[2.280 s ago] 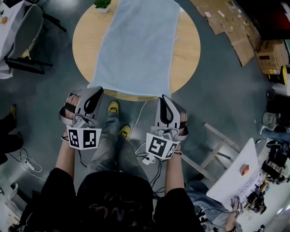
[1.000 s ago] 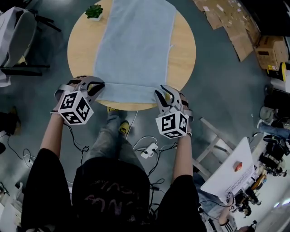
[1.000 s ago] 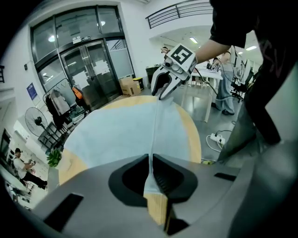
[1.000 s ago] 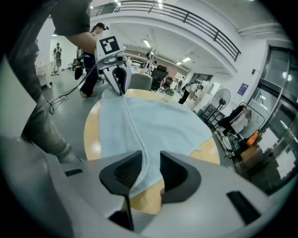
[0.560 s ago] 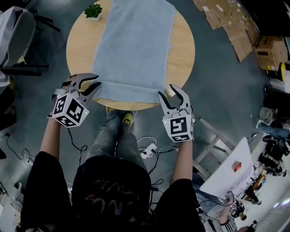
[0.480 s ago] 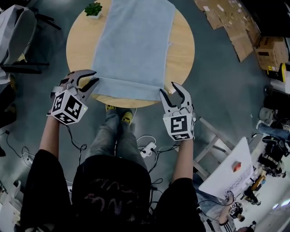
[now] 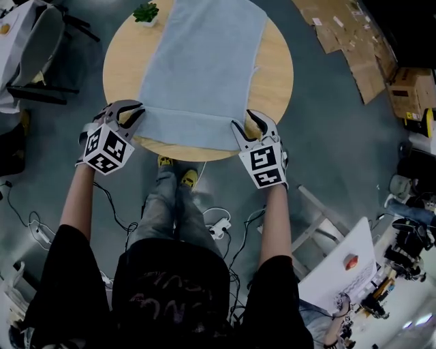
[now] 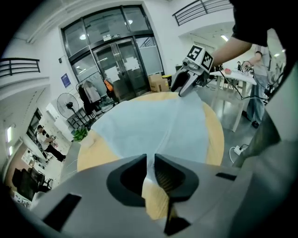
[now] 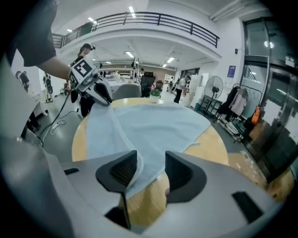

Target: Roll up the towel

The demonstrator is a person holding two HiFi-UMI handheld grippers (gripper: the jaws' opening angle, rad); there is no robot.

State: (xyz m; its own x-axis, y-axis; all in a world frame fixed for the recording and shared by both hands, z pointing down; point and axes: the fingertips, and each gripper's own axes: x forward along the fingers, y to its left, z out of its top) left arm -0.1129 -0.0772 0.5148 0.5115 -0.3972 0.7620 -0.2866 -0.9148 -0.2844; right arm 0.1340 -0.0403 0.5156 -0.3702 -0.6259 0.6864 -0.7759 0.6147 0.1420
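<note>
A light blue towel (image 7: 201, 68) lies spread lengthwise on the round wooden table (image 7: 276, 68). Its near end is turned over into a flat folded band (image 7: 187, 129). My left gripper (image 7: 133, 109) is at the band's left corner. In the left gripper view its jaws (image 8: 150, 160) have just been closing and now pinch the towel (image 8: 158, 125) edge in a narrow gap. My right gripper (image 7: 245, 126) is at the right corner. Its jaws (image 9: 151, 160) have opened and stand apart, with towel (image 9: 153, 123) cloth between them that touches only one pad.
A small potted plant (image 7: 147, 12) stands at the table's far left edge. A chair (image 7: 41, 48) is left of the table, flattened cardboard (image 7: 347, 41) lies at the far right, and cables (image 7: 218, 225) lie on the floor by the person's feet.
The towel's near end, which hung over the table edge, now lies folded over on top. Both grippers opened, drew back a little, then came back to the fold's corners.
</note>
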